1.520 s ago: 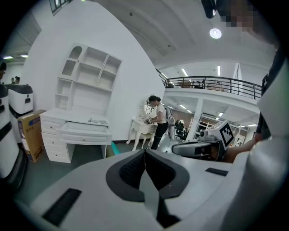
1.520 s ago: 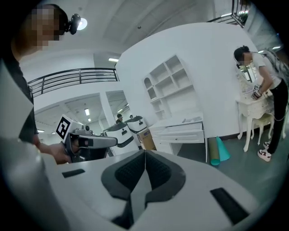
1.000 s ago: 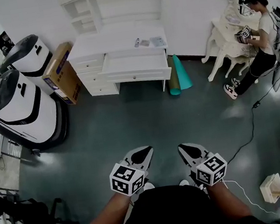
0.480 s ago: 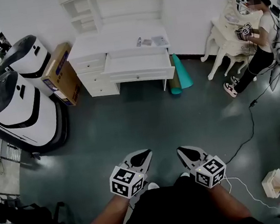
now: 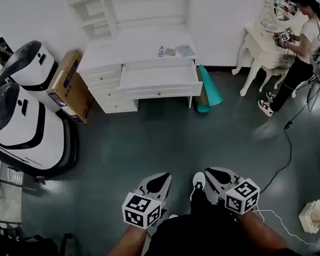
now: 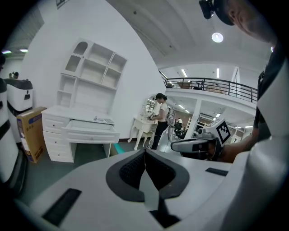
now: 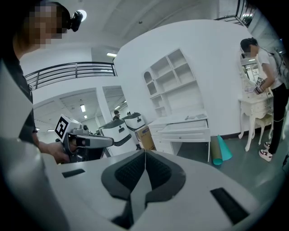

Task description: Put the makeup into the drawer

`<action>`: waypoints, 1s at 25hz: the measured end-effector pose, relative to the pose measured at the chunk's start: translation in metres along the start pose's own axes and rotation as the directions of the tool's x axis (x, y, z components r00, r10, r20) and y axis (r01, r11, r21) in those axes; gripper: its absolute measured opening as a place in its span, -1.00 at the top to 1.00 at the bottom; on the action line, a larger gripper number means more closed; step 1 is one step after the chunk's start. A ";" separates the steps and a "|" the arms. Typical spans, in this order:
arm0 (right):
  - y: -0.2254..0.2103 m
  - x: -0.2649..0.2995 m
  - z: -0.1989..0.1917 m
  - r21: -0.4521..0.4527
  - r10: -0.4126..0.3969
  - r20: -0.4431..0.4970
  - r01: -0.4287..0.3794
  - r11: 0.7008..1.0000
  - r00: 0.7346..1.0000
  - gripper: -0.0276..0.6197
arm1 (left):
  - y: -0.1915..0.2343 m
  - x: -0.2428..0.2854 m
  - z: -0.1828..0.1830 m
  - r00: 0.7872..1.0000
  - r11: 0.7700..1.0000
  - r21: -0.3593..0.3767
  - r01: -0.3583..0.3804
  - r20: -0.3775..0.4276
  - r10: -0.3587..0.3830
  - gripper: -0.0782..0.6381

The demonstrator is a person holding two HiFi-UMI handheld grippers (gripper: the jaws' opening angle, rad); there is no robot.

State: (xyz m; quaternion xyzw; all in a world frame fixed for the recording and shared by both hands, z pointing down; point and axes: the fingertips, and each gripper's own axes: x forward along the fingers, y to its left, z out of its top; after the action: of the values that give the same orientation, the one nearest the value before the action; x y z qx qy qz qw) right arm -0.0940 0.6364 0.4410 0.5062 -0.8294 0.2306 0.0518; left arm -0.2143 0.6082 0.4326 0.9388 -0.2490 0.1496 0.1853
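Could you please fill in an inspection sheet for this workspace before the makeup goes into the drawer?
Surface: white desk at the far side of the floor.
Job's things: drawer pulled open; small items on the desk top, too small to identify as makeup.
Clutter: cardboard box left of the desk; rolled mats at its right.
Grippers: left gripper and right gripper both shut, nothing between the jaws, far short of the desk.
Cables: cable trailing over the floor at the right.
Surroundings: two white machines at the left; a person at a dressing table at the right.
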 end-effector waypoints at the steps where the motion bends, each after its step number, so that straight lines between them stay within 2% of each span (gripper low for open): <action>1: -0.007 0.006 0.004 0.003 0.004 0.004 -0.004 1.000 1.000 0.83 | 0.004 0.005 0.003 1.000 1.000 0.004 -0.008 -0.003 0.008 0.75; 8: -0.072 0.059 0.062 0.003 0.032 0.062 -0.033 0.999 0.998 0.83 | 0.040 0.061 0.045 0.999 0.999 0.021 -0.045 0.003 0.045 0.75; 13: -0.130 0.081 0.104 -0.006 0.037 0.082 -0.037 0.999 0.996 0.83 | 0.063 0.116 0.087 0.998 0.998 0.004 -0.060 0.023 0.060 0.75; 19: -0.198 0.103 0.129 -0.002 0.057 0.060 -0.057 0.998 0.997 0.83 | 0.085 0.187 0.123 0.997 0.997 0.002 -0.082 0.015 0.081 0.75; 25: -0.245 0.121 0.152 -0.008 0.084 0.056 -0.084 0.996 0.995 0.83 | 0.101 0.238 0.154 0.995 0.995 0.001 -0.099 0.020 0.099 0.75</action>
State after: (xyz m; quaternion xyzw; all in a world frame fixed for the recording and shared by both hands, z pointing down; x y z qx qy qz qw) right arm 0.0815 0.3784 0.4252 0.4770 -0.8517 0.2159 0.0204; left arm -0.0399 0.3632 0.4127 0.9269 -0.2966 0.1496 0.1744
